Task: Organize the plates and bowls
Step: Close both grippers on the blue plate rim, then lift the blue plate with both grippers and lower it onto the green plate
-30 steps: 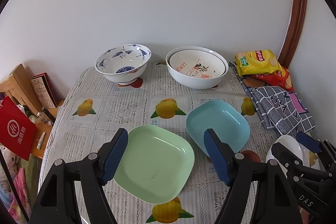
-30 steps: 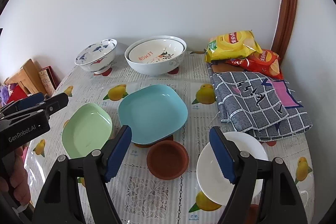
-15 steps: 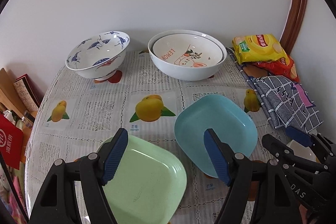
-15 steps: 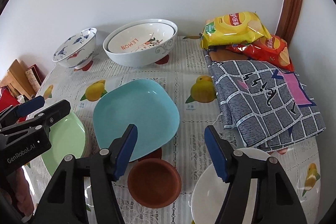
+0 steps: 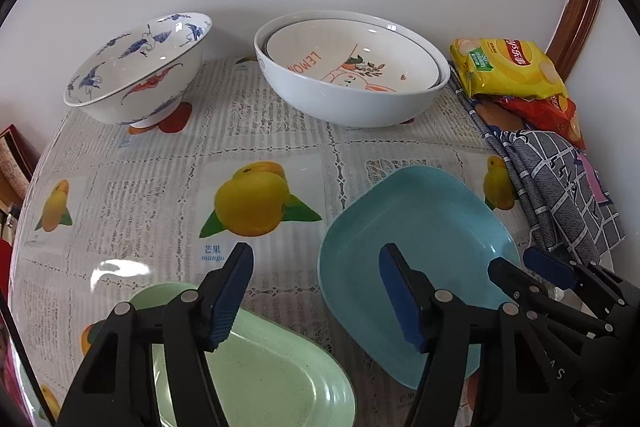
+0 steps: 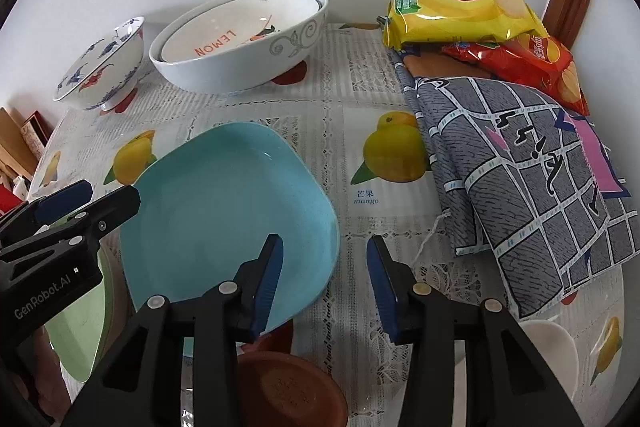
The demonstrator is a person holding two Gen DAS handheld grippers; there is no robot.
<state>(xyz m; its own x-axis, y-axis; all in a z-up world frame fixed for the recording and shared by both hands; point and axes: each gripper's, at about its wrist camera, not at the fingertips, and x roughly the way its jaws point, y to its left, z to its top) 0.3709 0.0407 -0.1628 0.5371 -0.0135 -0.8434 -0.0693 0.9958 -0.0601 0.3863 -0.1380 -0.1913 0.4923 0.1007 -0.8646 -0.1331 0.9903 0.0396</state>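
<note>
Both jaws closing w/ nothing gripped, right gripper [image 6: 325, 281] over blue plate [image 6: 224, 203] edge, left gripper [image 5: 316, 291] by green plate [image 5: 272, 371].

Glossy glazed ceramic bowls [image 5: 352, 75] at the table's far edge, matt speckled blue plate [image 6: 228, 211] and green plate [image 5: 260, 367], unglazed-looking terracotta saucer [image 6: 288, 387], shiny plastic-covered tablecloth [image 5: 160, 187], woven checked cloth [image 6: 520, 179], crinkly foil snack bags [image 6: 460, 11].

Both grippers tilt steeply downward side by side: left gripper [image 5: 316, 291] narrowing its fingers on nothing, right gripper [image 6: 325, 281] closing too, gap empty.
</note>
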